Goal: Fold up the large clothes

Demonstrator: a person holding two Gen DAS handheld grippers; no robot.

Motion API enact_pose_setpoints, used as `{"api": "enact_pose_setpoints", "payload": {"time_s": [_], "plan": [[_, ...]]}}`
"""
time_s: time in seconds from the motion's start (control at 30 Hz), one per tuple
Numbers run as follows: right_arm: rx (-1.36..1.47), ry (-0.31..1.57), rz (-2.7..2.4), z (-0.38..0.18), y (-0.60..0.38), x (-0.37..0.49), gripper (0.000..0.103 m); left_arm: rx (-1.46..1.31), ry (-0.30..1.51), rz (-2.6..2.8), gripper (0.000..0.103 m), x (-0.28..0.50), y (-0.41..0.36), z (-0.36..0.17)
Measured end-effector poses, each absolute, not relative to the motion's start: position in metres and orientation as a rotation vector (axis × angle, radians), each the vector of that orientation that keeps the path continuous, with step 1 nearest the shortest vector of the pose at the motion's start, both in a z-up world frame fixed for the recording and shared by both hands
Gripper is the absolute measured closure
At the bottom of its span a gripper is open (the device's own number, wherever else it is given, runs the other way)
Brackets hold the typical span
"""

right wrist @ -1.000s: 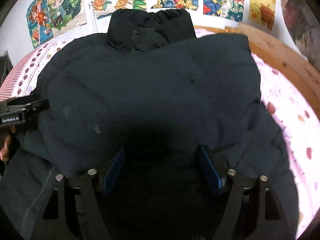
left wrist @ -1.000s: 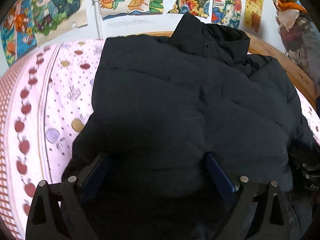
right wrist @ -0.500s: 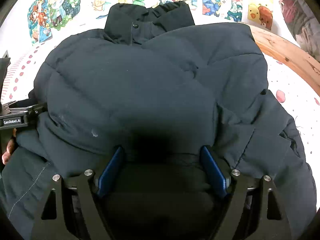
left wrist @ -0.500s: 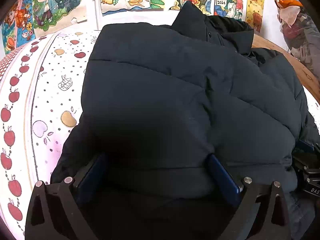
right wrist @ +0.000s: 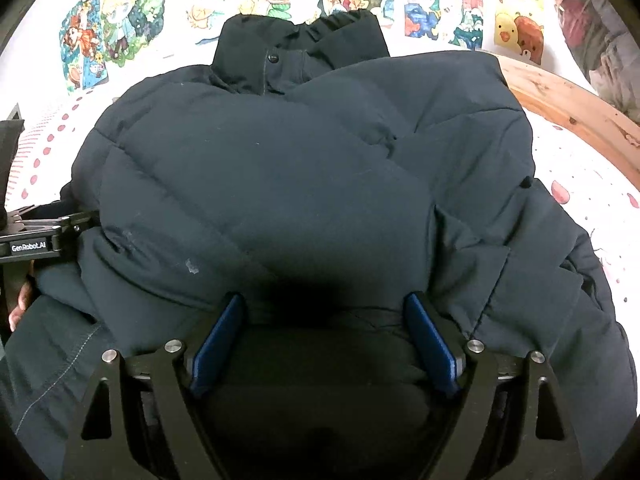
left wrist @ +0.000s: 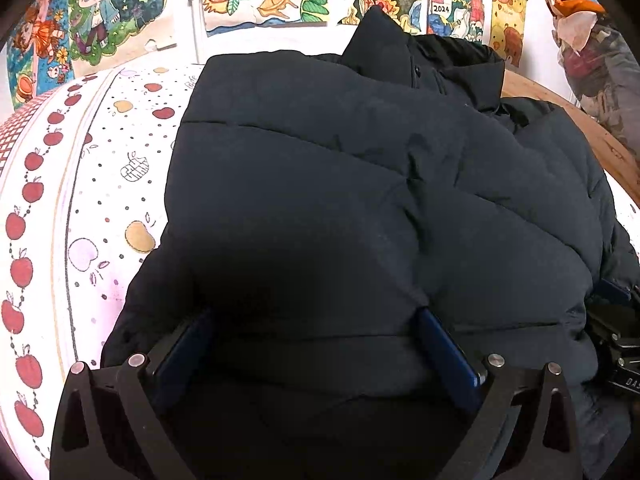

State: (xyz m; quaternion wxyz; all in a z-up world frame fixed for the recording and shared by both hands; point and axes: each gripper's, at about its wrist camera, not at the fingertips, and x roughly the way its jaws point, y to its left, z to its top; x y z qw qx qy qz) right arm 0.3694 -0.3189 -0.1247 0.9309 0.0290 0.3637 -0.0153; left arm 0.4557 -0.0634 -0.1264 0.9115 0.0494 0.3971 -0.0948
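Lying ahead of your opening right hand-held gripper, the puffy, quilted black jacket bulges between its wide pads; your left hand-held gripper straddles its hem, spread wide.

One dark puffer jacket, two tongs, one apple-print bedsheet.

My left gripper fingertips buried under the dark jacket hem, bedsheet beneath it covered, wall drawings cropped at the top edge, my hand mostly hidden at the frame's left edge.
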Motion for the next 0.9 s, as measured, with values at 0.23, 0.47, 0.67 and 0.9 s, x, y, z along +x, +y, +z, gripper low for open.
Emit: {"api": "enact_pose_setpoints", "payload": {"time_s": [0.23, 0.47, 0.67, 0.9], "plan": [[0.048, 0.743, -0.035, -0.122, -0.32, 0.365, 0.018, 0.103, 0.814, -0.198, 0.0, 0.453, -0.061, -0.123], [0.028, 0.726, -0.049, -0.101, -0.319, 0.348, 0.017, 0.076, 0.812, -0.228, 0.0, 0.446, -0.049, -0.105], [0.076, 0.695, -0.006, -0.062, -0.327, 0.304, 0.017, 0.095, 0.72, -0.234, 0.0, 0.402, -0.046, -0.05], [0.083, 0.653, 0.028, -0.01, -0.335, 0.245, 0.017, 0.094, 0.64, -0.247, 0.0, 0.332, -0.043, 0.021]]}}
